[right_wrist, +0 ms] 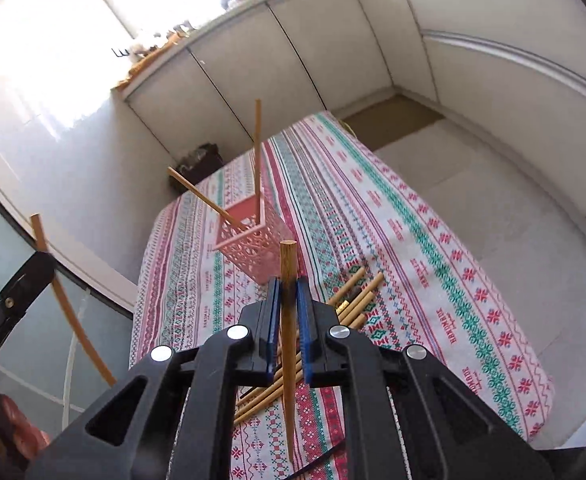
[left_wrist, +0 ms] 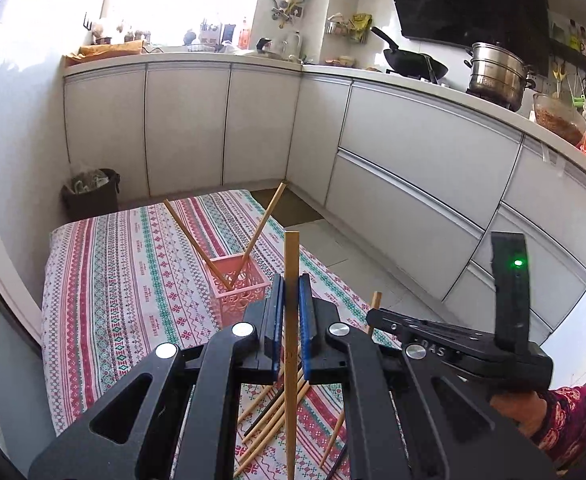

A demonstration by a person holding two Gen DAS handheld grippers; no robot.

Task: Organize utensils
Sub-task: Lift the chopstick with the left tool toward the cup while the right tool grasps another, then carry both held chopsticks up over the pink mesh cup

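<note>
My left gripper [left_wrist: 291,280] is shut on a wooden chopstick [left_wrist: 292,256] that stands upright between the blue pads. My right gripper [right_wrist: 288,282] is shut on another wooden chopstick [right_wrist: 287,264], also upright, lifted above the cloth. In the left wrist view the right gripper [left_wrist: 373,314] shows at the right, with a chopstick tip sticking up from it. A pink lattice holder [left_wrist: 239,290] [right_wrist: 249,244] stands on the patterned tablecloth [left_wrist: 125,280] [right_wrist: 393,220] ahead of both grippers, with two chopsticks leaning in it. Several loose chopsticks [left_wrist: 271,408] [right_wrist: 357,292] lie on the cloth below the grippers.
White kitchen cabinets [left_wrist: 413,160] run along the back and right, with a wok [left_wrist: 413,62] and a steel pot [left_wrist: 497,74] on the counter. A dark bin [left_wrist: 91,194] stands on the floor beyond the table. A person's patterned sleeve [left_wrist: 573,416] shows at the lower right.
</note>
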